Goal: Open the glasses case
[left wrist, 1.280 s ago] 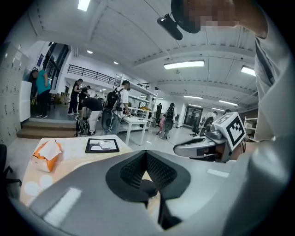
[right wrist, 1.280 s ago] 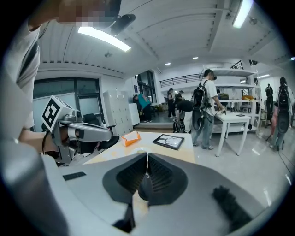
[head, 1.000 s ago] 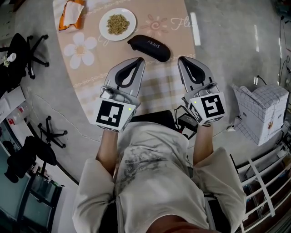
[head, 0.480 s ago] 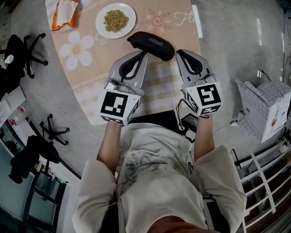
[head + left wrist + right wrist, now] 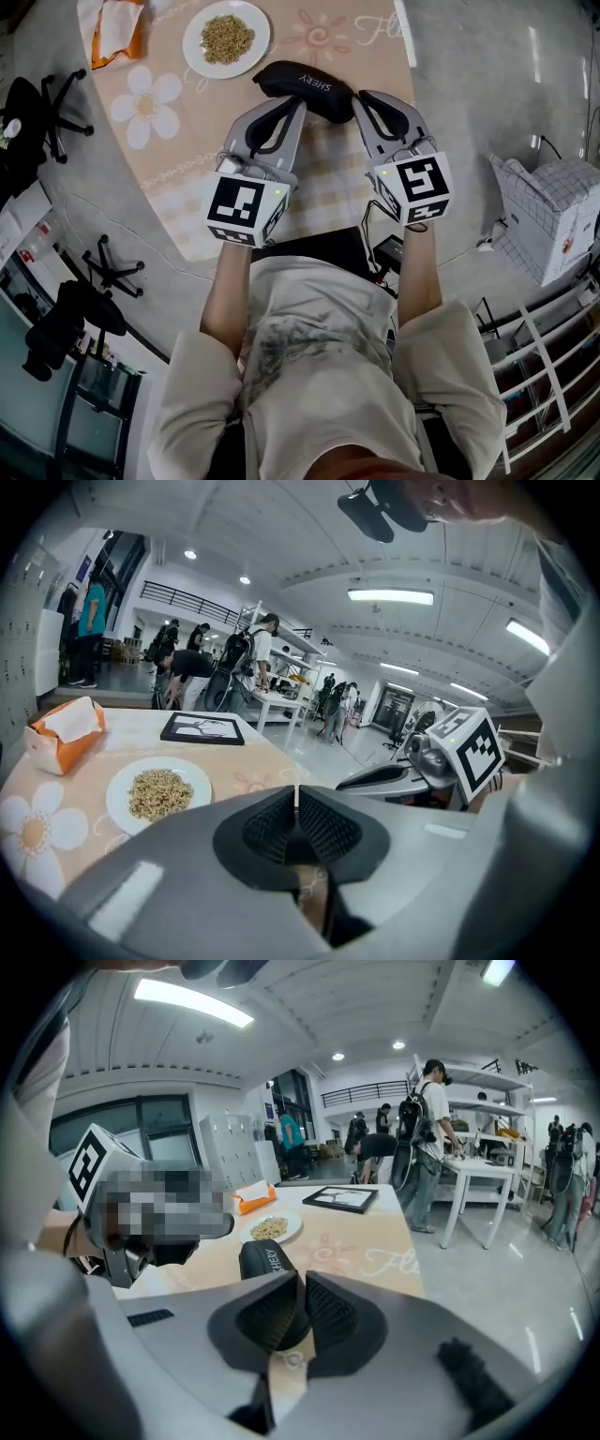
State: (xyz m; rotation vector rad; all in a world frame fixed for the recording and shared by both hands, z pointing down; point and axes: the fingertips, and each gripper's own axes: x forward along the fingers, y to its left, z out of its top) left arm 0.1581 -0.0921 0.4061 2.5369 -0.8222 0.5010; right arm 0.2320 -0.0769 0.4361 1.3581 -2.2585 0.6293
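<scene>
**Head view.** A black, oblong, soft-shelled glasses case (image 5: 305, 88) lies at upper centre on the peach, flower-patterned table (image 5: 178, 169), lid shut. Its long axis runs crosswise to both grippers, with the left end a little higher in frame than the right.
- The left gripper (image 5: 297, 101) reaches in from lower left. Its tip is at the case's near edge, about mid-length.
- The right gripper (image 5: 362, 96) reaches in from lower right. Its tip is just beside the case's right end.
- Contact cannot be told for either gripper.
- A round white plate of grain (image 5: 192, 47) sits at upper left, beyond the case. An orange packet (image 5: 112, 33) is at the top left corner.

**Left gripper view.** The jaws are drawn together to a hairline slit, with nothing between them. The case is hidden below the jaw bodies. The plate shows at left, and a black picture frame (image 5: 202, 728) lies farther up the table.

**Right gripper view.** The jaws meet tip to tip and are empty. The case shows just beyond them, left of centre, one end toward the camera.

**Judgement.** The case lies directly ahead of both tips, broadside on, and neither gripper has hold of it. The left tip is better placed for the long seam, the right for pinning an end. Both would have to part their jaws first.
</scene>
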